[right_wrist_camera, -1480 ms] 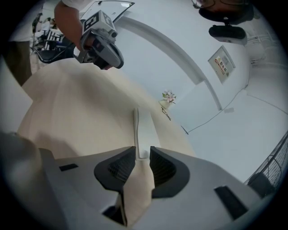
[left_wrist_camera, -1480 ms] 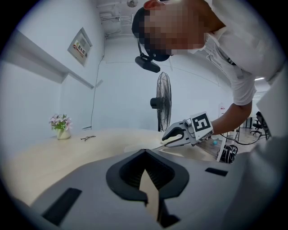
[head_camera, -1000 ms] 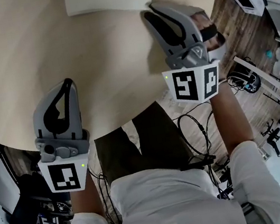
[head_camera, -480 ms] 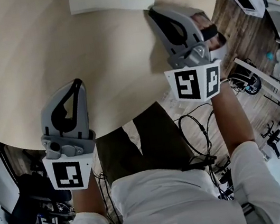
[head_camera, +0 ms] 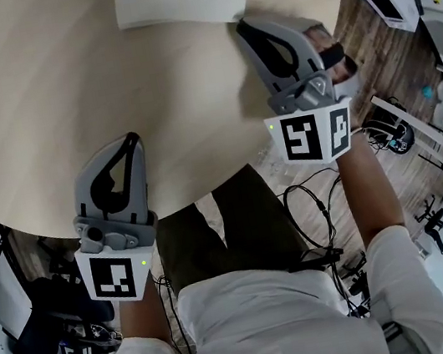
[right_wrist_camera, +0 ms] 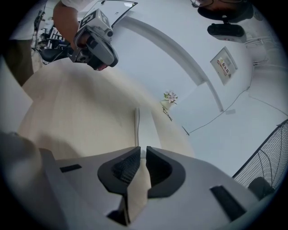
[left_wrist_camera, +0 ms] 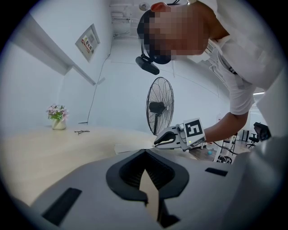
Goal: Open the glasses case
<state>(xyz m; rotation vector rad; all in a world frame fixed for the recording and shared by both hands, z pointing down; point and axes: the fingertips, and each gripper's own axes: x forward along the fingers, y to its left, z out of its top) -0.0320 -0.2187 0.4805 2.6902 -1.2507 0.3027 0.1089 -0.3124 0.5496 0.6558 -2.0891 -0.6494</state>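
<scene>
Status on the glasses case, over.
Left gripper shut, empty, at table edge. Right gripper jaws barely apart, empty, at the glasses case end. Case closed, nothing blocking.

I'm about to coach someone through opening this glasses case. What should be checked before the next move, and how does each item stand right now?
1. Glasses case lying closed on the table: ok.
2. Right tongs aimed at the case: ok, it lies straight ahead in the right gripper view.
3. Right tongs touching the case: cannot tell; the tips are at its right end.
4. Right tongs spread enough to take the case: not ok, only a narrow slit, nothing in it.
5. Left tongs placed to steady the case: not ok, shut, empty, by the table's near edge, well apart from the case.
</scene>
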